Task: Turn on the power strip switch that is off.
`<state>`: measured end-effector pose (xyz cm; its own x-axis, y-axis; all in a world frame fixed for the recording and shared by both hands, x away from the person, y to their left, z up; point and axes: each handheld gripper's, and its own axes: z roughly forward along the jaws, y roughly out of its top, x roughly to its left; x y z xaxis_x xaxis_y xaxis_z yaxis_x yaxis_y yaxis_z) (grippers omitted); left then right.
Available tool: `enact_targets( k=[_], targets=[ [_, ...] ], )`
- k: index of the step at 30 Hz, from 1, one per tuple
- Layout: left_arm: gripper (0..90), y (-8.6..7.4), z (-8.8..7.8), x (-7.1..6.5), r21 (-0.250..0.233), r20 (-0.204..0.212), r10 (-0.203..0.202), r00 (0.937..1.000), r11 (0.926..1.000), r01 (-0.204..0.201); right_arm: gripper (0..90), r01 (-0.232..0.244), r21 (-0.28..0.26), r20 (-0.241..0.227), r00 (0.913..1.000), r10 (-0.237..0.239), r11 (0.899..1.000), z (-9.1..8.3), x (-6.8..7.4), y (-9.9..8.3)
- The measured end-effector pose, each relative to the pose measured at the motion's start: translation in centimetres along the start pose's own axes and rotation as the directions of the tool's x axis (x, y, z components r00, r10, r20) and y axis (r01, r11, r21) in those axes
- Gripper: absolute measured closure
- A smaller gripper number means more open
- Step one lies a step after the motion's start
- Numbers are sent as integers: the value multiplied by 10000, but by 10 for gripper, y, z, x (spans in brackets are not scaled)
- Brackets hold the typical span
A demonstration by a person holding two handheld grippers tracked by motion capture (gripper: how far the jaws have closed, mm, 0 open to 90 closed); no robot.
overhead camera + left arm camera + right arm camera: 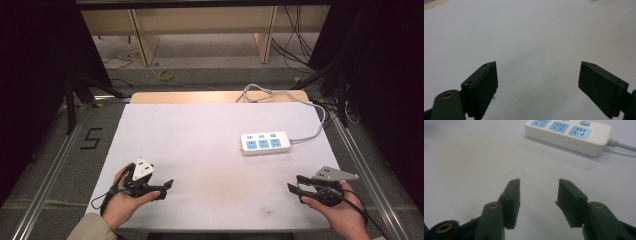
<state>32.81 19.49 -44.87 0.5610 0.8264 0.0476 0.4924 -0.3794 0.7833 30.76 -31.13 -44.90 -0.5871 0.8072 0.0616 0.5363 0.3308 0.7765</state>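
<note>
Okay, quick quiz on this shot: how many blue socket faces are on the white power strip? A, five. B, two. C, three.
C: the power strip on the white table shows three blue socket faces in a row, with three small blue switches behind them.

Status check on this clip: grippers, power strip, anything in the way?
Left gripper open, empty, near table edge. Right gripper open, empty, pointing toward the power strip. Strip flat on the white table, untouched, cable trailing off the far right. Path between clear.
</note>
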Motion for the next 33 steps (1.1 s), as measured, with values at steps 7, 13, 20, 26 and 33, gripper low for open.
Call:
enact_targets(
  k=[7, 13, 20, 26, 33],
  targets=[
    [158, -1, -1, 2, -30, -15, -26, 10000, 10000, 26, 754, 163, 42, 377, 9992, -165, 9999, -5, 1, 3],
    [158, -1, 0, 2, 6, -5, 14, 10000, 10000, -14, 900, 381, 228, 537, 9978, -393, 9990, -6, 2, 4],
    [158, -1, 1, 2, 118, -8, 19, 10000, 9999, -19, 900, 438, 298, 634, 9969, -457, 9986, -5, 0, 7],
    [158, -2, 1, 2, 91, -50, -15, 10000, 10000, 16, 900, 574, 278, 785, 9951, -594, 9980, -4, -1, 13],
    [158, -1, 2, 2, 181, 3, -3, 10000, 9998, 3, 900, 844, 397, 912, 9920, -877, 9956, 1, -4, 21]
  ],
)
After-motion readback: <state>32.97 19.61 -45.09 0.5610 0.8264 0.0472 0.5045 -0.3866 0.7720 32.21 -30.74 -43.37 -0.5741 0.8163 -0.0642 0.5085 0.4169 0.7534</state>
